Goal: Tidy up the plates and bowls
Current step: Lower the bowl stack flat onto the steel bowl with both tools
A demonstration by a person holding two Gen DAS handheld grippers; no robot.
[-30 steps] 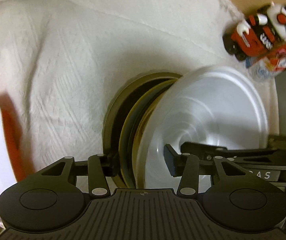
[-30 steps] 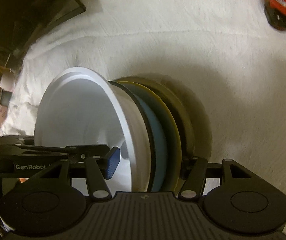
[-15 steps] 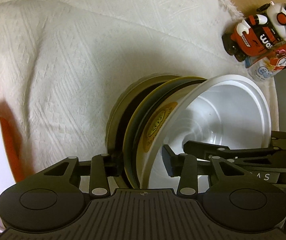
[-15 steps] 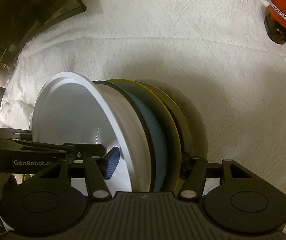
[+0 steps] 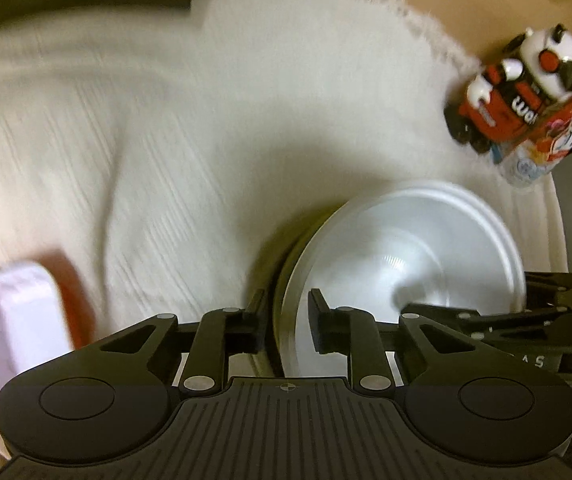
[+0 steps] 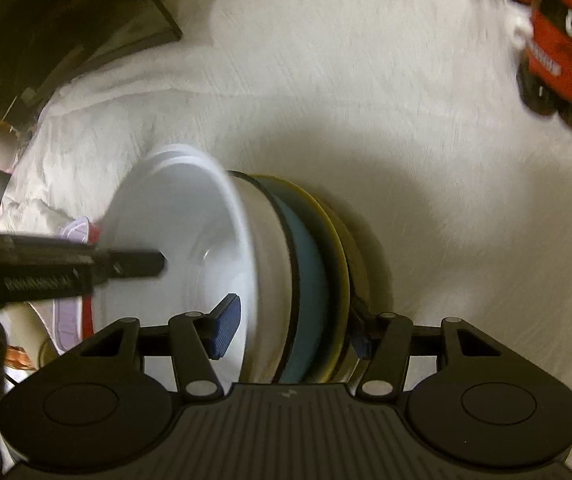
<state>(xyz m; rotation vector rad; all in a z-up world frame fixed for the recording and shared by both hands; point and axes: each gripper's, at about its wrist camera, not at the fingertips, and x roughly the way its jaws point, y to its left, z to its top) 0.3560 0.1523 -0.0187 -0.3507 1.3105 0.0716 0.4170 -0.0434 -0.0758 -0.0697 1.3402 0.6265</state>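
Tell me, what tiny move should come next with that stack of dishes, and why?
Probably finish closing the left gripper, then lift both ends together. Its fingers straddle the white bowl rim and are closing, while the right gripper spans the whole stack of plates. The stack looks tilted above the white cloth, so an even lift seems safest.

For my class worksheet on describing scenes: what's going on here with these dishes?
A person is working two handheld grippers on a nested stack of dishes over a white textured cloth. The right gripper straddles the whole stack: a white bowl, a blue dish and a yellow plate. The left gripper is closing on the opposite rim of the white bowl, which sits between its jaws. A red and white toy robot stands nearby.
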